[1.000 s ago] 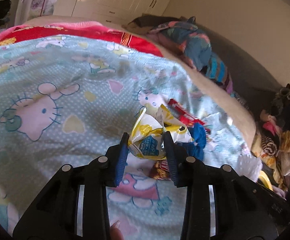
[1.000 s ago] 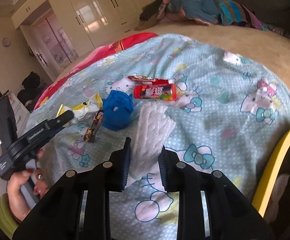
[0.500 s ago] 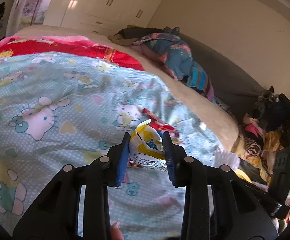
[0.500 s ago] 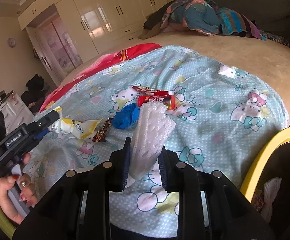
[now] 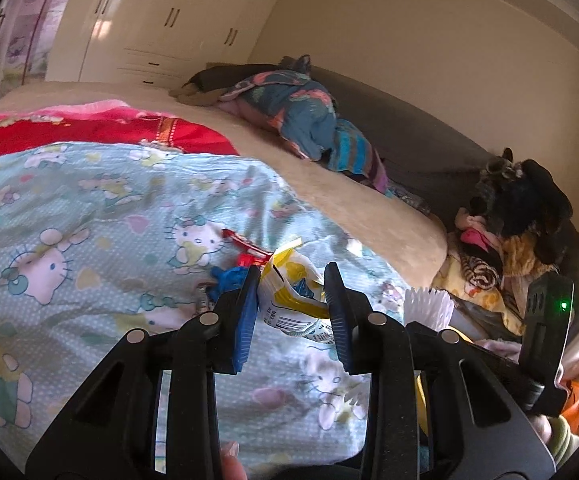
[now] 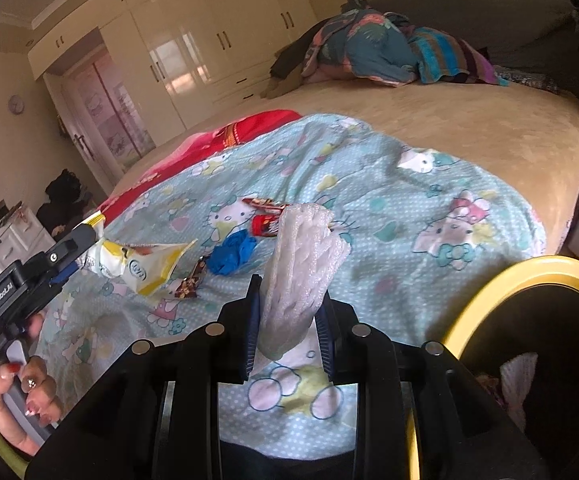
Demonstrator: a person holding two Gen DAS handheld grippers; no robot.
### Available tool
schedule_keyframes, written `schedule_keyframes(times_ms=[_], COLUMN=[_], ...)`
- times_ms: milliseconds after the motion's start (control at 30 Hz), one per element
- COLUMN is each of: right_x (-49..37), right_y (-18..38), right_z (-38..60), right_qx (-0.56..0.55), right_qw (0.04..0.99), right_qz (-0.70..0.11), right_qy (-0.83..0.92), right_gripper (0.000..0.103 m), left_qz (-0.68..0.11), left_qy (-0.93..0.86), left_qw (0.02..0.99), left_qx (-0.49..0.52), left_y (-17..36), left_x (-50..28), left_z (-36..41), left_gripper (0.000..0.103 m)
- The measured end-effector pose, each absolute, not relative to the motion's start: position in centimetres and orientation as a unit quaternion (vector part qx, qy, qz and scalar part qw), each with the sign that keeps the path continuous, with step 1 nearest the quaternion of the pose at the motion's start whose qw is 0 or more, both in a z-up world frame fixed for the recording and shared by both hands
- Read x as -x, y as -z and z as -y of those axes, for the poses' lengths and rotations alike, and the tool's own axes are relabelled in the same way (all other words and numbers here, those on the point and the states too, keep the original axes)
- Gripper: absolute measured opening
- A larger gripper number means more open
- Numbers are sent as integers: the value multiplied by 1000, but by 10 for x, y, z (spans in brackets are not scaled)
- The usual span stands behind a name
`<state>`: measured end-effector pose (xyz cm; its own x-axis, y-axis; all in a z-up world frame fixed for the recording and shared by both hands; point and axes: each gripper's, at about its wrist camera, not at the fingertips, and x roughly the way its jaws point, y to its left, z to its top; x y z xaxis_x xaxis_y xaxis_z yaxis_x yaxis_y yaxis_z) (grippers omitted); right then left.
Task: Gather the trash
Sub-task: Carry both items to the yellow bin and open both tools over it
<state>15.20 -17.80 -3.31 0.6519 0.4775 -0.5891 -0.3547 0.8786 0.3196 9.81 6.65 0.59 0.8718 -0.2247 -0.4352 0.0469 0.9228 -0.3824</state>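
My left gripper (image 5: 291, 300) is shut on a yellow and white snack bag (image 5: 293, 294), lifted off the bed; the same snack bag (image 6: 141, 266) hangs from the left gripper (image 6: 85, 248) in the right wrist view. My right gripper (image 6: 287, 320) is shut on a white foam wrap (image 6: 299, 268), held above the bed's near edge. On the blue cartoon-print blanket (image 6: 389, 208) lie a blue crumpled piece (image 6: 231, 254), a red can (image 6: 264, 225), a red wrapper (image 6: 261, 204) and a small dark wrapper (image 6: 188, 285).
A yellow-rimmed bin (image 6: 489, 284) with a black liner stands at the bed's near right corner. A heap of clothes (image 6: 377, 50) lies at the head of the bed. More clothes and soft toys (image 5: 509, 224) are piled beside it. Wardrobes (image 6: 193, 52) line the far wall.
Both grippers have risen and drawn back from the blanket with their loads. The snack bag has come off the bed. The yellow bin rim now shows larger at the right.
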Motion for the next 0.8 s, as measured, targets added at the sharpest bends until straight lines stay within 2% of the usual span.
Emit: schedule_keyframes(times_ms=[800], right_x=[-136], right_y=[14], right_z=[249], right_qx=[-124], right_qw=[924], right_qz=[-318], right_qy=[-170], right_gripper=[24], left_qz=[-238], left_qy=[130], left_qw=[953], left_qx=[134], left_y=[-27], left_x=[-90], left_z=[-11], left_gripper=[26])
